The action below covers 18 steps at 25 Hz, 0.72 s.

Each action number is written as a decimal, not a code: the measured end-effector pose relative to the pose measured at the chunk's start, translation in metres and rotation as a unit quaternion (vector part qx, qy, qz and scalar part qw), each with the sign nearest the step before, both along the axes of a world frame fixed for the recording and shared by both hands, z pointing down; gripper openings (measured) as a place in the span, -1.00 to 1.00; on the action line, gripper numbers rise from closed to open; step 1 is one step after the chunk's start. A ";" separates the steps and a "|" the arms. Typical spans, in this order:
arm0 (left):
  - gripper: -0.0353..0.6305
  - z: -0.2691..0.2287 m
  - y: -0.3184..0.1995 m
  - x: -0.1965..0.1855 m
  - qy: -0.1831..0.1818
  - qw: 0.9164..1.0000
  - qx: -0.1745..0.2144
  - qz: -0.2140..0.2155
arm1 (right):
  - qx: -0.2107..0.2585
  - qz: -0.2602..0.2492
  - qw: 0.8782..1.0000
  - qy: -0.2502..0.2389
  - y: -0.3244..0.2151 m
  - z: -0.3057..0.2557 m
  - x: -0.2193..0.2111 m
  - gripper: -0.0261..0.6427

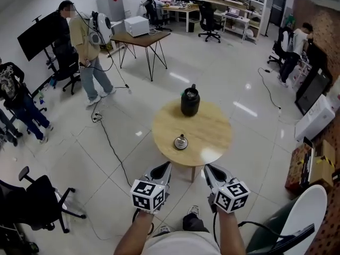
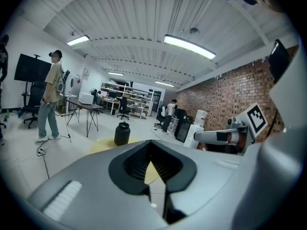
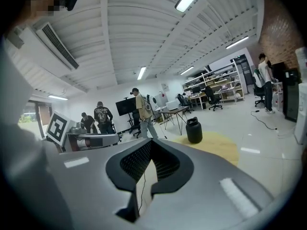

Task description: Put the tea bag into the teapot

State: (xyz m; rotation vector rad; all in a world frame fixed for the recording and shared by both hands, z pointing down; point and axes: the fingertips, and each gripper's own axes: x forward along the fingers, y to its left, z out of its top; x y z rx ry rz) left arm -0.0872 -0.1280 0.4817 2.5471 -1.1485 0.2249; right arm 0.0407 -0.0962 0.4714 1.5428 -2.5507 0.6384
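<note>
Left claw [image 1: 163,169]: held low, short of the bench [image 1: 215,134]; tips pressed together, nothing gripped

Dish [image 1: 181,143]: set near the bench's front edge; a small item, taken for the tea bag [image 1: 181,138], is carried on it, too small to be made out

Teapot [image 1: 190,102]: black, upright, set at the far edge, well apart from the dish

Right claw [image 1: 209,170]: held beside the left, tips closed together, empty
</note>
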 end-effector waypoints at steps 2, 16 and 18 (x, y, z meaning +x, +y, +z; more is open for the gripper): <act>-0.86 0.000 0.012 -0.014 0.005 1.000 0.002 0.008 | 0.001 0.007 1.000 0.014 0.018 -0.001 -0.018 -0.92; -0.86 -0.016 0.067 -0.024 0.003 0.999 0.026 0.041 | 0.015 0.031 0.998 0.058 0.080 -0.014 -0.036 -0.92; -0.86 -0.022 0.072 -0.023 0.002 0.999 0.034 0.040 | 0.022 0.034 0.997 0.065 0.086 -0.017 -0.032 -0.92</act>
